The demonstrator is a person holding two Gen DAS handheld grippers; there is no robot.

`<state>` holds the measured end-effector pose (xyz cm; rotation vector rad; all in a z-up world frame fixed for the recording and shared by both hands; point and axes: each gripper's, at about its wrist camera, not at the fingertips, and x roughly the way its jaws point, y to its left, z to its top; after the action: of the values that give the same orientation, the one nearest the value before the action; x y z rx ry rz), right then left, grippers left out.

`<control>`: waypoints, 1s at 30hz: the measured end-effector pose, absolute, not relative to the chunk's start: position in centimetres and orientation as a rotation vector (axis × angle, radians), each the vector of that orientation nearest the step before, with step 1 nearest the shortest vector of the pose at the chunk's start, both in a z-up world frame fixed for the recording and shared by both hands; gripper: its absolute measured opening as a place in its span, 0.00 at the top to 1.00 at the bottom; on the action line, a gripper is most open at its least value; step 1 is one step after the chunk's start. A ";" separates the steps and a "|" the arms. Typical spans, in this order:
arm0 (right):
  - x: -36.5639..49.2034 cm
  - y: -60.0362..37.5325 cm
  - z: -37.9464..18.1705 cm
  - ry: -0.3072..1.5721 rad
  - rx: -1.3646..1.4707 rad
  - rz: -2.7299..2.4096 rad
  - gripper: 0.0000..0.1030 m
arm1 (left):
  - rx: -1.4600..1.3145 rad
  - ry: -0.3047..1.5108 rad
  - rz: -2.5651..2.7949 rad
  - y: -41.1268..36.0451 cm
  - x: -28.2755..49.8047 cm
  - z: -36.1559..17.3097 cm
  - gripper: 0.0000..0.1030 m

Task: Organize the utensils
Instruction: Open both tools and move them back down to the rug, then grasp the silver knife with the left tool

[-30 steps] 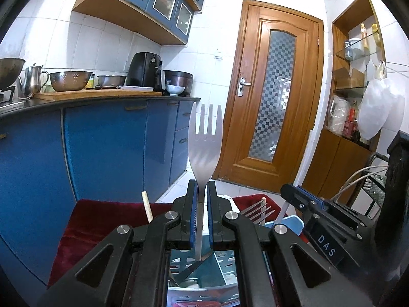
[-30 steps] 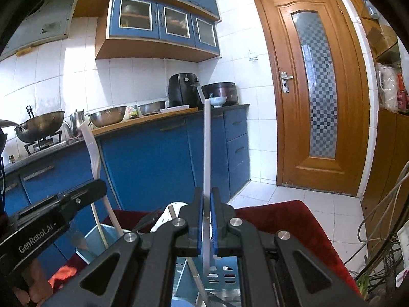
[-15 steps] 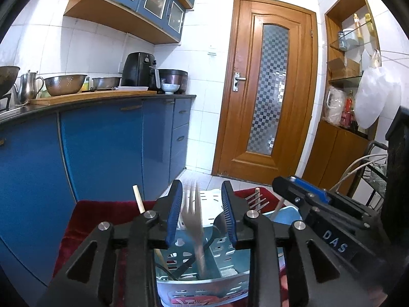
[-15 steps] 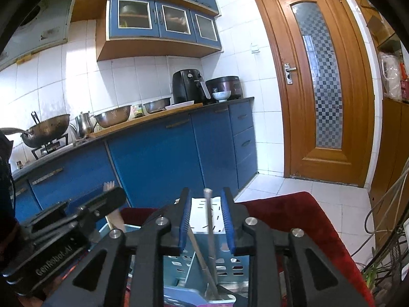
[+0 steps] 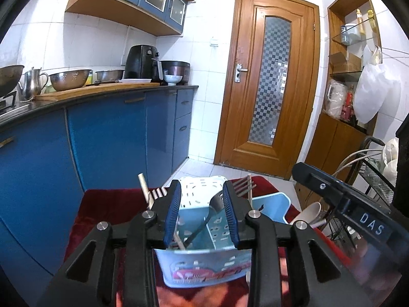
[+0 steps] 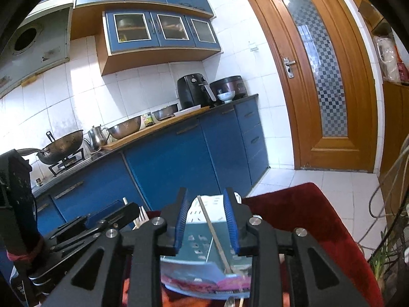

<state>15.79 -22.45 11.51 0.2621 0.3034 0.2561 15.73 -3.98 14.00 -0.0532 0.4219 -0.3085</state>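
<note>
- Left tongs [image 5: 202, 215]: the pads stand apart with nothing pressed between them. The fork [image 5: 217, 202] lies loose in the caddy [image 5: 202, 268], leaning to the right, its head close by the right pad but not gripped.
- Right tongs [image 6: 207, 221]: likewise parted and empty. A thin rod [image 6: 214, 232] (a chopstick, I judge) stands in the caddy, slanting between the pads without touching either.
- The caddy sits on the red cloth [image 6: 306, 220] over the desk, directly under both tongs. More chopsticks [image 5: 145, 192] poke up at its left side.
- The step in hand looks like the release and pull-back after a drop-in. Lift each tongs straight up and back, keeping them this wide, so neither pad snags a leaning handle and tips it out.
- Keep the two tongs from crossing (they work close together over one small caddy).
- A pale spoon [image 5: 310, 211] lies to the right of the caddy, a likely next pick. Take it by the handle, not the bowl.
</note>
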 end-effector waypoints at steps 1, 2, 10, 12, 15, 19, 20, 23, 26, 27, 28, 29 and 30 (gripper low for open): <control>15.6 -22.6 11.6 0.313 0.270 0.258 0.70 | -0.051 0.426 -0.304 -3.9 15.4 14.1 0.67; 15.3 -22.7 11.6 0.326 0.278 0.259 0.70 | -0.048 0.433 -0.302 -3.7 15.0 14.1 0.67; 12.8 -23.6 10.8 0.417 0.291 0.260 0.70 | -0.045 0.488 -0.288 -2.6 12.2 13.9 0.62; 12.2 -23.7 10.4 0.443 0.286 0.259 0.70 | -0.056 0.507 -0.293 -2.3 11.7 13.5 0.61; 11.3 -23.8 9.6 0.487 0.271 0.248 0.70 | -0.058 0.540 -0.306 -2.2 11.0 12.9 0.61; 10.3 -24.4 8.3 0.565 0.262 0.226 0.69 | -0.044 0.578 -0.311 -2.7 10.2 11.7 0.61; 10.2 -24.5 7.8 0.591 0.258 0.226 0.68 | -0.044 0.588 -0.315 -2.9 10.0 11.4 0.61; 9.6 -24.8 6.7 0.638 0.245 0.220 0.66 | -0.042 0.628 -0.329 -3.5 9.8 10.5 0.61; 9.2 -25.3 5.6 0.662 0.237 0.213 0.66 | -0.025 0.670 -0.337 -4.4 9.6 9.3 0.61; 9.1 -25.6 5.1 0.673 0.241 0.211 0.65 | -0.020 0.681 -0.340 -4.7 9.6 9.0 0.61; 9.0 -25.7 5.0 0.678 0.246 0.210 0.65 | -0.015 0.696 -0.345 -5.0 9.5 8.6 0.61; 8.9 -26.0 4.6 0.685 0.255 0.209 0.64 | -0.012 0.707 -0.349 -5.2 9.5 8.4 0.61; 8.9 -26.3 4.3 0.691 0.263 0.209 0.61 | -0.009 0.720 -0.355 -5.5 9.5 8.0 0.61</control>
<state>8.86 -26.30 4.31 0.2633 0.6915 0.2085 9.46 -5.52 8.03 -0.0093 0.7195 -0.3552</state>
